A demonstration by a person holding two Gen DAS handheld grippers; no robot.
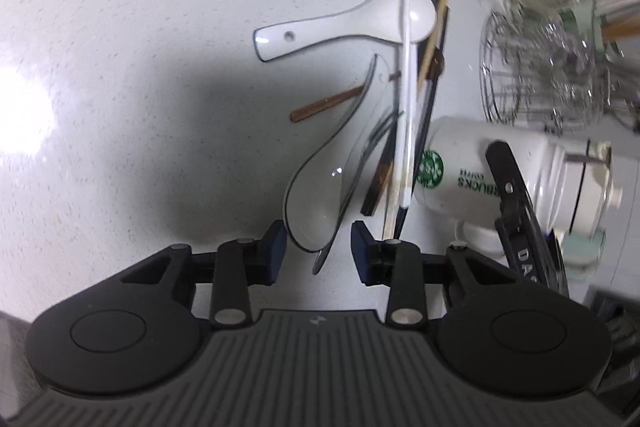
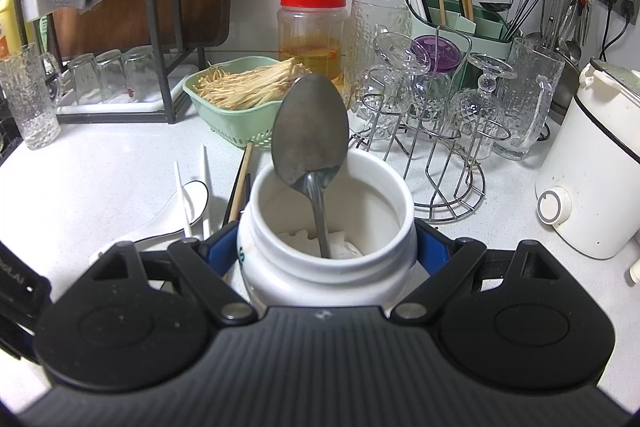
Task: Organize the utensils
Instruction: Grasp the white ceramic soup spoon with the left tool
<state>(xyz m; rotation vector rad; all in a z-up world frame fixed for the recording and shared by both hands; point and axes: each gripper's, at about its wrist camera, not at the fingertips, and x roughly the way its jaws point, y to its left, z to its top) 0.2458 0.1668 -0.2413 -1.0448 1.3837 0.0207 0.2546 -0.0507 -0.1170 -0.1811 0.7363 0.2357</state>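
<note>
My right gripper (image 2: 326,251) is shut on a white Starbucks mug (image 2: 326,227) that stands upright on the counter; a metal spoon (image 2: 310,135) stands in it, bowl up. The mug also shows in the left wrist view (image 1: 480,167). My left gripper (image 1: 318,247) is open above a white ceramic spoon (image 1: 316,195) whose bowl lies between the fingertips, not gripped. A second white ceramic spoon (image 1: 352,23) lies farther off. White chopsticks (image 1: 406,67), brown chopsticks (image 1: 326,105) and dark chopsticks (image 1: 380,175) lie crossed beside the spoons.
A green basket of enoki mushrooms (image 2: 244,95), a red-lidded jar (image 2: 312,31), a wire rack of glasses (image 2: 436,115), a green utensil holder with chopsticks (image 2: 460,15) and a white kettle (image 2: 588,167) crowd the back of the white counter (image 2: 100,179).
</note>
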